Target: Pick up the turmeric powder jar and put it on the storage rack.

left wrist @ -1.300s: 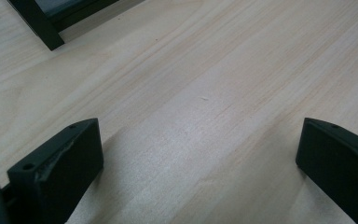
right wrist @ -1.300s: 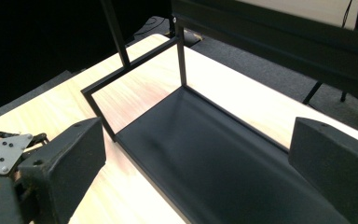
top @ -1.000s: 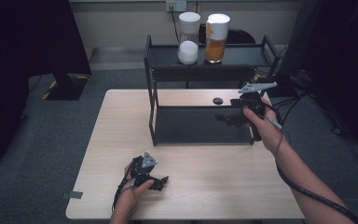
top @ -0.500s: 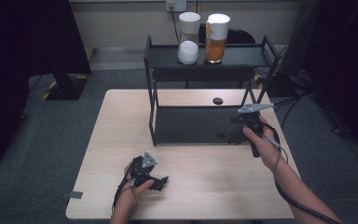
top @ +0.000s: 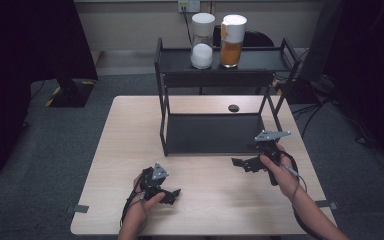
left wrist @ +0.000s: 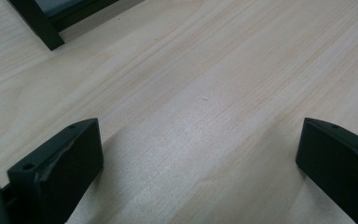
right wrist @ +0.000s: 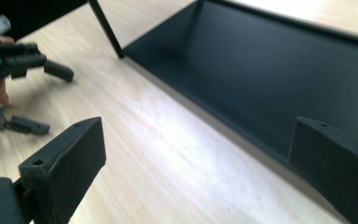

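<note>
Left gripper (top: 172,194) rests low on the table (top: 130,150), jaws spread, empty. Right gripper (top: 240,162), jaws also wide and empty, sits just beside the black rack (top: 215,132), nearer its bottom shelf, whose long axis runs left-right.

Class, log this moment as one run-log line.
left gripper: open, empty | right gripper: open, empty, beside black rack | jars: top shelf
</note>
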A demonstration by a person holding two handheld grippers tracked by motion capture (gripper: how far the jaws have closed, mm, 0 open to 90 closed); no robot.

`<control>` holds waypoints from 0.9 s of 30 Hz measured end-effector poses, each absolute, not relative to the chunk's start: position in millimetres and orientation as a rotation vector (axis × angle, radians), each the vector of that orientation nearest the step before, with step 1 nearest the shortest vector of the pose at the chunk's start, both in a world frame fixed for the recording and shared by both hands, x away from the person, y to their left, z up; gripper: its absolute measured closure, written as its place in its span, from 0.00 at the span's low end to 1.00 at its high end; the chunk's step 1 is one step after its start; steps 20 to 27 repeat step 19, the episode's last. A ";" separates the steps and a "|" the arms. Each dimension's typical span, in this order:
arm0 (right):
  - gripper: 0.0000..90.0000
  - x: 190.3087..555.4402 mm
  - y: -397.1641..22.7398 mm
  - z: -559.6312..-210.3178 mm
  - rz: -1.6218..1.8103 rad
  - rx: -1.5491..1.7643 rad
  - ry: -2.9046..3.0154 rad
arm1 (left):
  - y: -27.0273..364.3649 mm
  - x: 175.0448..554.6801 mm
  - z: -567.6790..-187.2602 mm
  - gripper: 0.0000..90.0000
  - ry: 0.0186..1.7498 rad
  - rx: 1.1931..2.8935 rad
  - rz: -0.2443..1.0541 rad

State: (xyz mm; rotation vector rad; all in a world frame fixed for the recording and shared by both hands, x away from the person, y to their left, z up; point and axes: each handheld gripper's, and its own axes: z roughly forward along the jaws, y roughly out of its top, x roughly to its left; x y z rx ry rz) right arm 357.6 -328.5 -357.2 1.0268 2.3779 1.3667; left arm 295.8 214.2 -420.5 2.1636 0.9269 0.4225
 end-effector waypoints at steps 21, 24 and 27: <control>0.02 320.7 -336.6 -422.6 1.236 0.978 2.491 | 214.2 295.8 -420.4 0.00 0.927 2.164 0.422; 0.02 320.7 -336.6 -422.6 1.236 0.978 2.491 | 214.2 295.8 -420.4 0.00 0.927 2.164 0.422; 0.02 320.7 -336.6 -422.6 1.236 0.978 2.491 | 214.2 295.8 -420.4 0.00 0.927 2.164 0.422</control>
